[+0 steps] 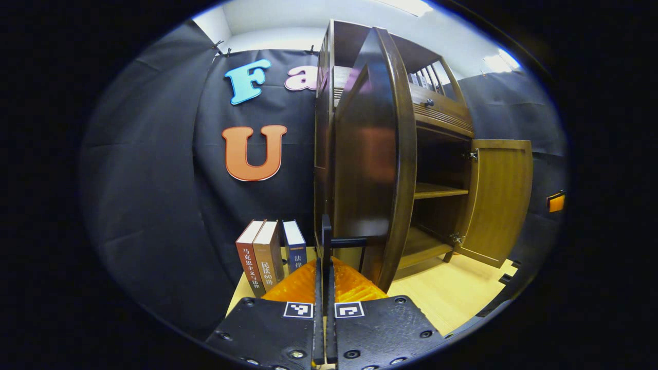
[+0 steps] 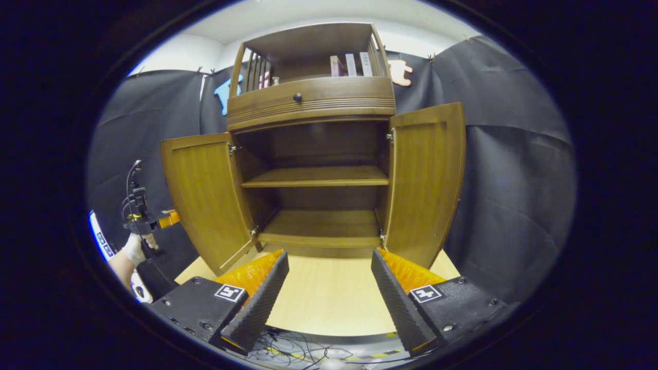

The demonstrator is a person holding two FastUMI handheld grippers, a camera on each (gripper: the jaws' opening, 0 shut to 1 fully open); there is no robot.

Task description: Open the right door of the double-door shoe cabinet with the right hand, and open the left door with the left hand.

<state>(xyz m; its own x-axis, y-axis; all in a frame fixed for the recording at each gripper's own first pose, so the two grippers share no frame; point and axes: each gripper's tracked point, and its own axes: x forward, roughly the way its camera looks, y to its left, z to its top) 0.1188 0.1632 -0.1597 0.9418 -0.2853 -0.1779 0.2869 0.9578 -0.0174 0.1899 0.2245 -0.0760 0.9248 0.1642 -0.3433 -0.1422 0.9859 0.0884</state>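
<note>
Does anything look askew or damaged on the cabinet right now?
Nothing stands out. The left door and right door both hang open on their hinges, the shelf sits level, and the books beside the cabinet stand upright.

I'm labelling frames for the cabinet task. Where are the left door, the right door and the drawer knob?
left door (image 2: 205, 195), right gripper view, middle of its inner face
right door (image 2: 425, 180), right gripper view, middle of its inner face
drawer knob (image 2: 297, 97), right gripper view, knob itself

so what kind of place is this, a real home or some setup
Likely a staged recording booth, not a home: black cloth walls, a lone wooden shoe cabinet on a table, cables by its edge.
</note>
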